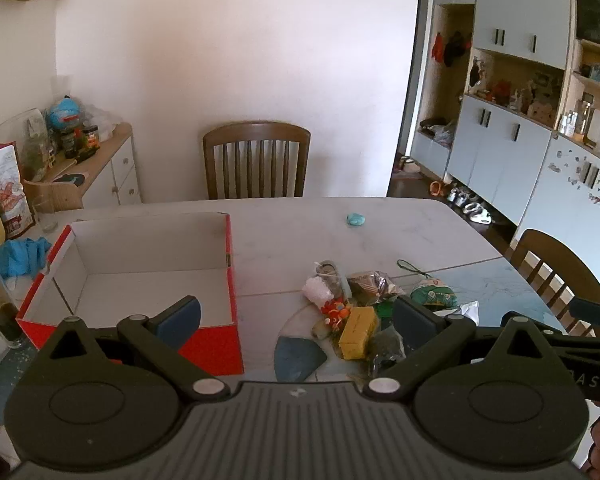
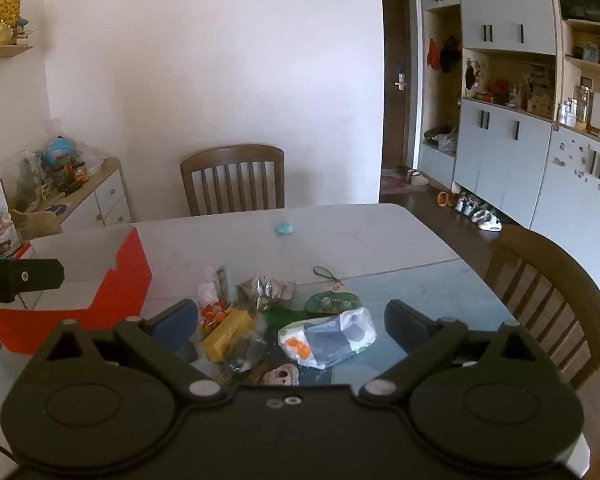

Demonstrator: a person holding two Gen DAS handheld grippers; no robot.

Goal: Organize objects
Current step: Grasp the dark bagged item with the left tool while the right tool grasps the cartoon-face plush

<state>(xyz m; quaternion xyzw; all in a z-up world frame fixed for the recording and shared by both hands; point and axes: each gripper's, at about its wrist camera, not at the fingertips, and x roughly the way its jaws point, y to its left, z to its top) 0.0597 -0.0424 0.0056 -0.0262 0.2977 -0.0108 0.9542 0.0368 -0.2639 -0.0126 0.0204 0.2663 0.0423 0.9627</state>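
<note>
left wrist view: the left tongs [image 1: 296,320] hang wide open with nothing between the pads, tilted down over the desk [image 1: 400,220]. the red box [image 1: 216,344], white inside and empty as far as this view shows, sits on the left half of the desk; the heap of small things lies just to its right. in it are a yellow block [image 1: 358,332], a white crumpled bit [image 1: 316,290], a silvery wrapper [image 1: 374,282] and a green pouch [image 1: 436,294]. a small blue lump [image 1: 356,219] lies well apart, toward the far chair [image 1: 256,160]. only this view looks into the box and shows the blue cloth [image 1: 22,254] beyond its left side.

right wrist view: the right tongs [image 2: 290,326] are also spread wide and empty, above the near edge of the heap. only here does a white packet [image 2: 328,340] with grey and orange print show plainly, nearest these tongs, with a cartoon-face card [image 2: 282,376] partly hidden under the tool.

judging from this, sorting has not begun. a good first pick is probably an outer, firm piece, the packet for the right or the yellow block for the left. close across the narrow side and lift straight up, so that neighbours are not dragged, then lower it well inside the box walls.
</note>
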